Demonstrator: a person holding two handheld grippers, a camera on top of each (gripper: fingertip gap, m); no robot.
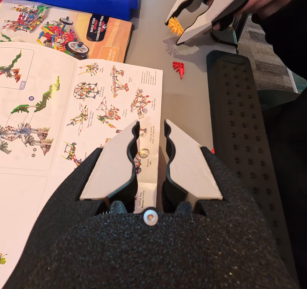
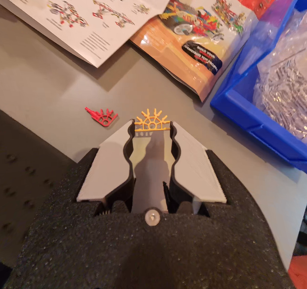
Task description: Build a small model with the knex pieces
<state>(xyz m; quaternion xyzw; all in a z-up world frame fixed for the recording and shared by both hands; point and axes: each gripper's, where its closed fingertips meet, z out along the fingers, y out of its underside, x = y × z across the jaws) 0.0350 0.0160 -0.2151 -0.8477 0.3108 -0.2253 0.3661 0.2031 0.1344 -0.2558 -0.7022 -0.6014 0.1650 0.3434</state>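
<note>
My right gripper [image 2: 152,123] is shut on a yellow half-circle connector piece [image 2: 152,121], pinched at its two ends between the fingertips and held above the grey table [image 2: 49,85]. In the left wrist view this gripper [image 1: 172,32] and the yellow piece [image 1: 175,25] show at the upper right, held by a hand [image 1: 265,0]. A red connector piece [image 2: 103,117] lies on the table to the left of the yellow one; it also shows in the left wrist view [image 1: 179,68]. My left gripper [image 1: 151,123] is open and empty, over the right edge of an open instruction booklet [image 1: 99,106].
A colourful glossy booklet [image 1: 93,32] lies beyond the open one. A blue bin [image 2: 259,115] with clear plastic bags stands at the right in the right wrist view. A black perforated chair part [image 1: 240,131] sits at the table's edge. One gripper's finger ends stand about 20 cm off the other's.
</note>
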